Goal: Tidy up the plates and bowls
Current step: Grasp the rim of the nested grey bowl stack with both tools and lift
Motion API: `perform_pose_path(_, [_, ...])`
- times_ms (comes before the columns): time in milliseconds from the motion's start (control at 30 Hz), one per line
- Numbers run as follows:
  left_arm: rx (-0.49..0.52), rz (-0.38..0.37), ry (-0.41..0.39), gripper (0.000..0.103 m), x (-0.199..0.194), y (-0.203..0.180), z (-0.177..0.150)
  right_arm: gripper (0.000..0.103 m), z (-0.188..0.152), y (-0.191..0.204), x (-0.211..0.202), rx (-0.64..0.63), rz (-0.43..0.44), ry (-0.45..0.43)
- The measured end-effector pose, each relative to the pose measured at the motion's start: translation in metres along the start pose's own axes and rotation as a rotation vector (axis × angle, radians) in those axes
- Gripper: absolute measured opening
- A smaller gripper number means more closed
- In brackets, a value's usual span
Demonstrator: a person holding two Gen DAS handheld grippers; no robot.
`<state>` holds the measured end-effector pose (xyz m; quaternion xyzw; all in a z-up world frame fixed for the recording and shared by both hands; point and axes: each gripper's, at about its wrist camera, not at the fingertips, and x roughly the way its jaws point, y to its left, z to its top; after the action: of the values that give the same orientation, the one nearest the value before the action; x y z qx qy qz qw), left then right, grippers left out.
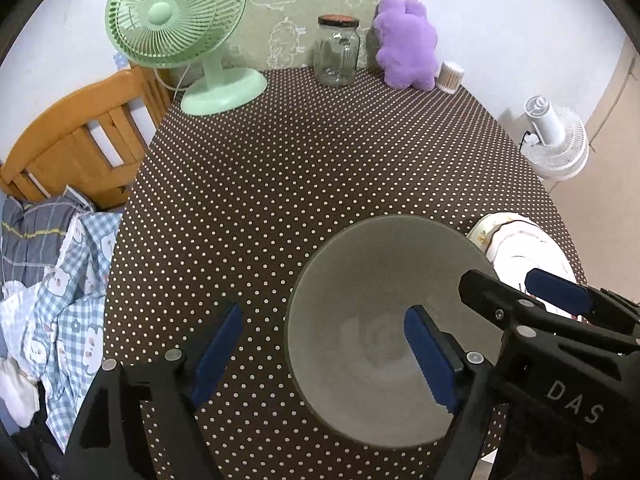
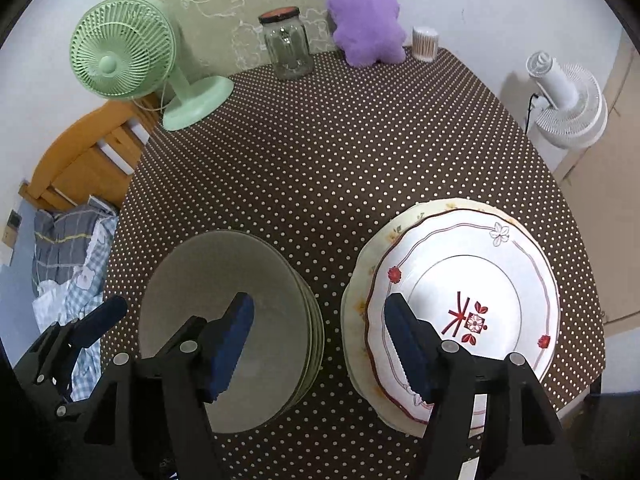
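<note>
A stack of grey-green bowls [image 2: 224, 276] sits at the near middle of the dotted table [image 2: 340, 152]. In the left wrist view the top bowl [image 1: 380, 276] fills the lower centre. My left gripper [image 1: 324, 354] is open, one pad inside the bowl, the other outside its left rim, neither pressing. To the right a white plate with red flowers [image 2: 468, 280] lies on a cream floral plate [image 2: 360, 320]. My right gripper [image 2: 320, 348] is open, its left finger over the bowls and its right finger over the plates' left edge. Nothing is held.
At the table's far edge stand a green desk fan [image 2: 120, 52], a glass jar [image 2: 286, 46], a purple plush toy [image 2: 366, 16] and a cotton-swab tub [image 2: 425, 42]. A wooden chair [image 1: 84, 136] and checked bedding [image 1: 60, 280] lie left. A white fan [image 2: 568, 104] stands right.
</note>
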<state>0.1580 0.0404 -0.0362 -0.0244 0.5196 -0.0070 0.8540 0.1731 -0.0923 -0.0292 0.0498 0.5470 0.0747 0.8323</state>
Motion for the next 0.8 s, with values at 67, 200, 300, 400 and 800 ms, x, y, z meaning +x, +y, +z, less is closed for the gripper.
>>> perform_pose_path(67, [-0.001,0.001,0.007,0.084,0.004,0.000,0.001,0.071,0.002,-0.002,0.005,0.010,0.005,0.012])
perform_pose_path(200, [-0.022,-0.011,0.013,0.084,0.012,0.000,0.004,0.070,0.006,-0.007,0.014,0.024,0.024,0.029])
perform_pose_path(300, [-0.032,-0.019,0.011,0.083,0.015,0.000,0.006,0.064,0.009,-0.011,0.020,0.030,0.030,0.036])
perform_pose_path(400, [-0.042,-0.014,0.011,0.082,0.019,0.002,0.006,0.055,0.011,-0.011,0.028,0.031,0.055,0.063])
perform_pose_path(800, [-0.052,-0.030,0.071,0.073,0.034,0.004,0.001,0.049,0.007,-0.013,0.052,0.060,0.105,0.151])
